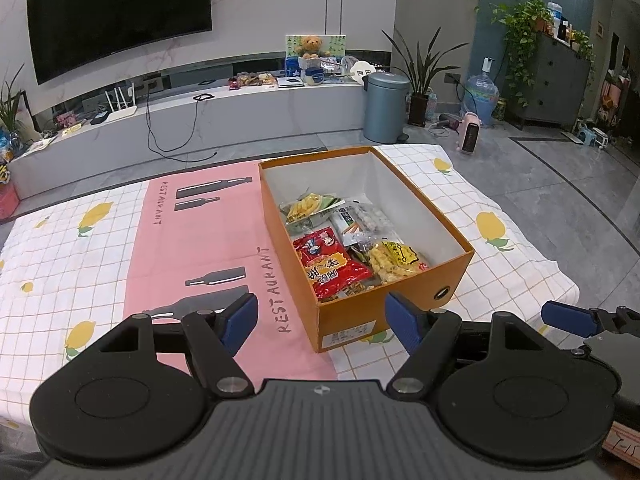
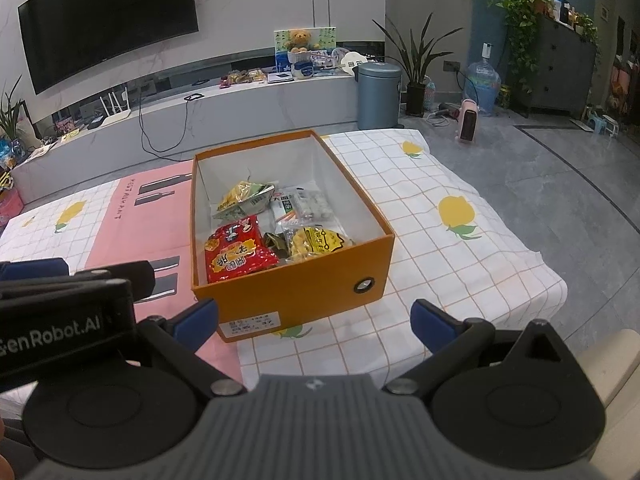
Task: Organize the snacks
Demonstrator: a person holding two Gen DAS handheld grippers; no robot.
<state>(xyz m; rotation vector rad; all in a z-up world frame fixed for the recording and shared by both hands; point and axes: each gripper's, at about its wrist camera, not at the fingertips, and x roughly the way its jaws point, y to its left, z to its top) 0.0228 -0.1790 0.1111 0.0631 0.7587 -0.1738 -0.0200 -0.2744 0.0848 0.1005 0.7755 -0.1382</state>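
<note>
Both grippers' fingers (image 1: 240, 320) apart, empty, before orange box (image 1: 424, 284) of snack packets (image 1: 332, 264) on checked cloth (image 1: 500, 216).

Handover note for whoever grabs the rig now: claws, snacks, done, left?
Left claw: open, empty, hovering at the near end of the orange box.
Right claw: open, empty, beside it.
Snacks: red packet, yellow packet and other packets all lie inside the box, which sits on the tablecloth.
Done: no snacks visible loose on the cloth.
Left: no lid in view; possibly tidy the packets.
</note>
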